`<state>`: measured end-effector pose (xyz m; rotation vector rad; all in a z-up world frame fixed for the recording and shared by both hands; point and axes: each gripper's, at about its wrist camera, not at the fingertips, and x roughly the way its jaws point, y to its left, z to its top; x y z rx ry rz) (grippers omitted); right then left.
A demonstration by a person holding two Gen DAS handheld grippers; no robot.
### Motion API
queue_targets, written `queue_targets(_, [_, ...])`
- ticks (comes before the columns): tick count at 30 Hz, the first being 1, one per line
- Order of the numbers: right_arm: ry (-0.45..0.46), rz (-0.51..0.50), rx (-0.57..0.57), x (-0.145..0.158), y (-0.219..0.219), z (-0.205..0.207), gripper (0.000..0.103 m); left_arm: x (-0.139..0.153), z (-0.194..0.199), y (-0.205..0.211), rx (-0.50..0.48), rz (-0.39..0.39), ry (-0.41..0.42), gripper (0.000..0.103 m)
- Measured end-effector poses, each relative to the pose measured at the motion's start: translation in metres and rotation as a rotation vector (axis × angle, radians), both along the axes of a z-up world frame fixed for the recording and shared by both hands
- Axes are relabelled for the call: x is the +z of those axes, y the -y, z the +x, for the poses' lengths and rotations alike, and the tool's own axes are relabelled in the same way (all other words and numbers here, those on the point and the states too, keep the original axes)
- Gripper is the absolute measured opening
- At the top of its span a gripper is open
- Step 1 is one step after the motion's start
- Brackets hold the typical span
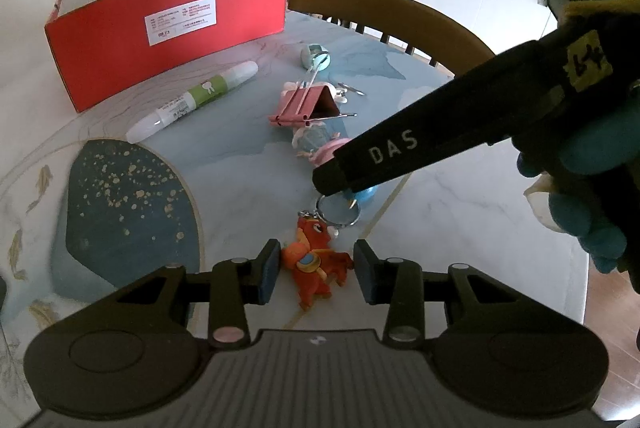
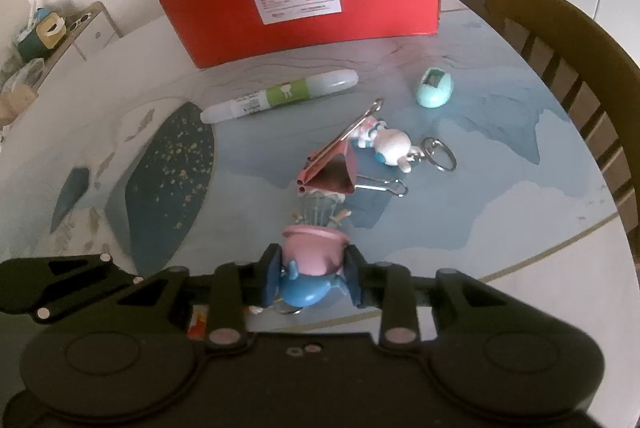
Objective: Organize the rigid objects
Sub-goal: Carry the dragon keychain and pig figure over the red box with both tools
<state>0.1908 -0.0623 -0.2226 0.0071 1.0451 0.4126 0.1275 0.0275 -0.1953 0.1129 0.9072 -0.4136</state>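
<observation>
Left tool (image 1: 314, 270) at the bottom centre of its frame clamps an orange horse keychain (image 1: 316, 268) between both pads; its ring (image 1: 338, 210) lies just above on the surface (image 1: 240, 156). Right tool (image 2: 312, 278), low centre in its own view, grips a pink-and-blue figurine (image 2: 314, 268). Further up lie a pink binder clip (image 2: 332, 168), a white rabbit charm (image 2: 394, 144), a teal egg toy (image 2: 434, 88) and a white-green marker (image 2: 280, 96); a red box (image 2: 304, 8) stands at the top
</observation>
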Motion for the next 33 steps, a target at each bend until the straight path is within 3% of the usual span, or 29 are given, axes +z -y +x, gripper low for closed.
queue_targets(13, [-0.082, 0.038, 0.004, 0.007, 0.015, -0.016, 0.032, 0.01, -0.009, -0.015, 0.027, -0.037, 0.003, 0.039])
queue_targets(21, [-0.134, 0.029, 0.066, 0.008, 0.016, -0.04, 0.032, 0.017, -0.012, -0.031, 0.076, -0.055, 0.014, 0.039])
queue_targets(26, [-0.118, 0.049, 0.073, 0.019, 0.016, -0.052, 0.032, 0.028, -0.011, -0.038, 0.098, -0.074, 0.027, 0.039])
queue_targets(33, [-0.03, 0.063, 0.089, 0.054, 0.013, -0.05, 0.032, 0.058, -0.005, -0.048, 0.138, -0.106, 0.066, 0.039])
